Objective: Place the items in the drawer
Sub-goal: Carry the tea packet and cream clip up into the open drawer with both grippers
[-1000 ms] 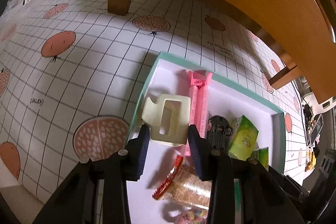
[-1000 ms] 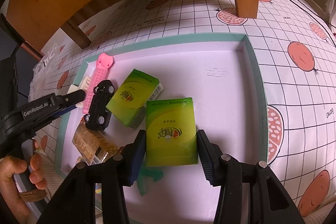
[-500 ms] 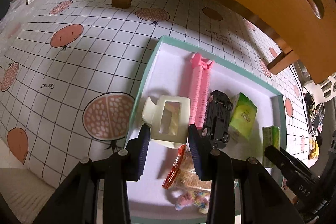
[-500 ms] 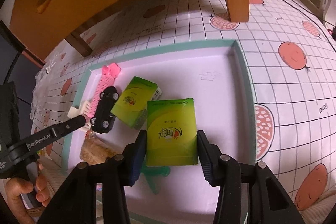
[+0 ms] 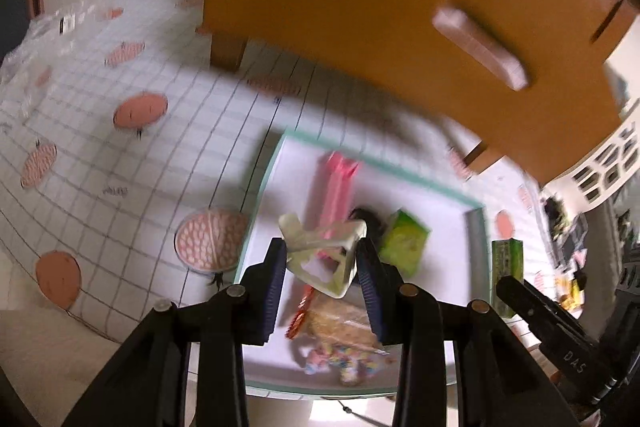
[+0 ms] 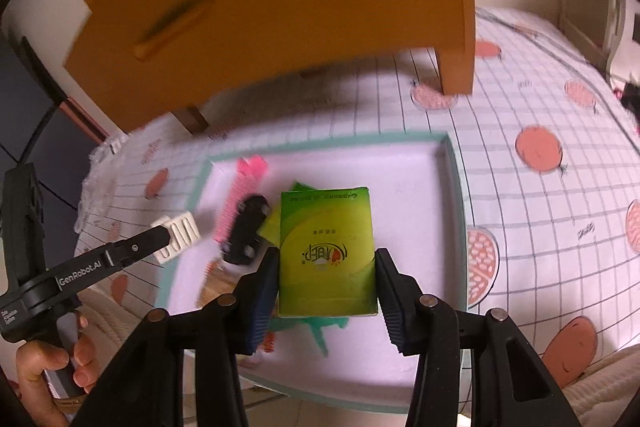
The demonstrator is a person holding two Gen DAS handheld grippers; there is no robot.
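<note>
Both tools loaded over the tray (image 6: 456, 187), the closed orange drawer front (image 5: 400, 7) above and ahead of each; I have my left gripper (image 5: 322, 261) pinching a cream plastic hair claw (image 5: 324, 251), blocky and open-framed, held crosswise between the blue ribbed pads; my right gripper (image 6: 326, 285) pinches a green tissue pack (image 6: 328, 251), soft and glossy, long axis running forward between the fingers; from the left tool the drawer's pale handle (image 5: 480, 47) lies up and right, and I judge that hand nearer it.
</note>
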